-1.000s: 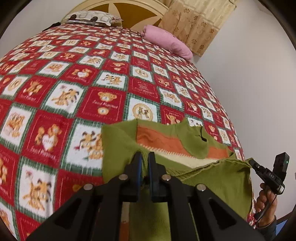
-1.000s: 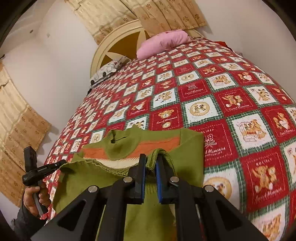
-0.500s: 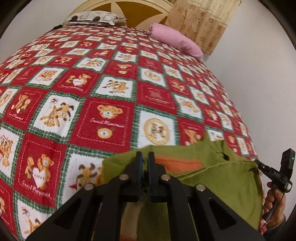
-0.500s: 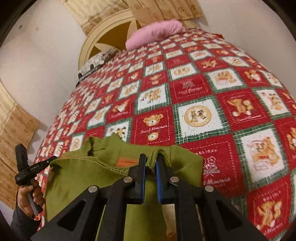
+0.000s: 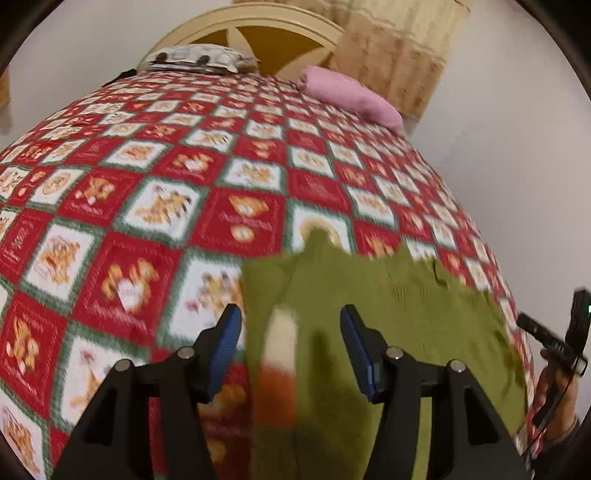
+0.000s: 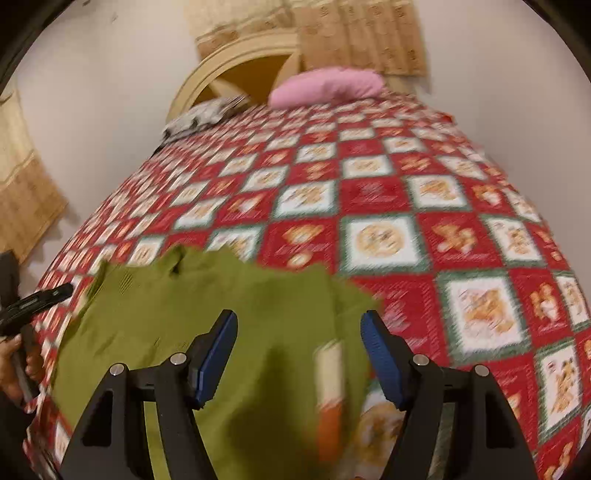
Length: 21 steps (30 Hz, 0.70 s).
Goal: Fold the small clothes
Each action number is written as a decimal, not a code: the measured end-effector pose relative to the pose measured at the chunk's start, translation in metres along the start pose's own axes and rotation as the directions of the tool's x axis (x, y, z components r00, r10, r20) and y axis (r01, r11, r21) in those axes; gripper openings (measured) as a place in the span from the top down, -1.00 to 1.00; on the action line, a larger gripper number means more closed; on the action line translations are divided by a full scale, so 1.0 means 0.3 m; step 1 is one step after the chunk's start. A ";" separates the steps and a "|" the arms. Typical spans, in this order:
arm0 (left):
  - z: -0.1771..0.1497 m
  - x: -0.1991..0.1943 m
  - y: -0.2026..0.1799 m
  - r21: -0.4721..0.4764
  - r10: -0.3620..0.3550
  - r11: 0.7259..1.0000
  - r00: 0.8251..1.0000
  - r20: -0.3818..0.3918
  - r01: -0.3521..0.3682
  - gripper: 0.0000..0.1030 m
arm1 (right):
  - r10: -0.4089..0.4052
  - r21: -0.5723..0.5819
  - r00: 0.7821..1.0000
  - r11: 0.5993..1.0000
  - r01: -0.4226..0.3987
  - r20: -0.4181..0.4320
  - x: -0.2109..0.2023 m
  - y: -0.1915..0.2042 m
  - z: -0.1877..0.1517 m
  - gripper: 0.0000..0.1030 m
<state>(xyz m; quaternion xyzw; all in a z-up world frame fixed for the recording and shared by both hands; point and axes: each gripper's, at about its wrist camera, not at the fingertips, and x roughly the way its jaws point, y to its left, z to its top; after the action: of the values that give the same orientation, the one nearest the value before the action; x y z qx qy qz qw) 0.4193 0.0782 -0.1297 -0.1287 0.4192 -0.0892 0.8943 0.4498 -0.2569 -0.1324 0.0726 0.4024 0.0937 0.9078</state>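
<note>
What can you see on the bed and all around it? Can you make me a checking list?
Surface: bed with a red, white and green teddy-bear quilt.
Job's things: green sweater, folded over on the quilt's near edge; an orange and cream stripe shows underneath.
Clutter: nothing seen.
Grippers: left gripper and right gripper, jaws opening, over the sweater, pads off the cloth.
Cables: thin cord by the hand holding the other gripper.
Surroundings: pink pillow, patterned pillow, round headboard, beige curtains, white wall.
</note>
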 end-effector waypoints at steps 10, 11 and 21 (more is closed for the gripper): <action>-0.100 0.097 0.037 0.006 0.200 0.980 0.978 -0.060 -0.200 -0.74 | -0.102 -0.214 0.968 0.975 0.053 -0.228 0.232 0.242 -0.072 -0.38; -0.097 0.097 0.044 -0.005 0.195 0.981 0.979 -0.060 -0.195 -0.75 | -0.103 -0.191 0.970 0.980 0.061 -0.220 0.252 0.229 -0.051 -0.39; -0.160 -0.068 0.055 -0.057 0.179 0.983 0.981 0.076 -0.175 -0.78 | -0.040 -0.122 0.995 0.992 0.028 -0.095 0.128 0.361 -0.024 -0.37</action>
<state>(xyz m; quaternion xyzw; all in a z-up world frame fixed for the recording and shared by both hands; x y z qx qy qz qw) 0.3701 0.0919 -0.1494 -0.1168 0.3945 0.0064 0.9114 0.4577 -0.1425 -0.1424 0.0062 0.4410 0.1058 0.8912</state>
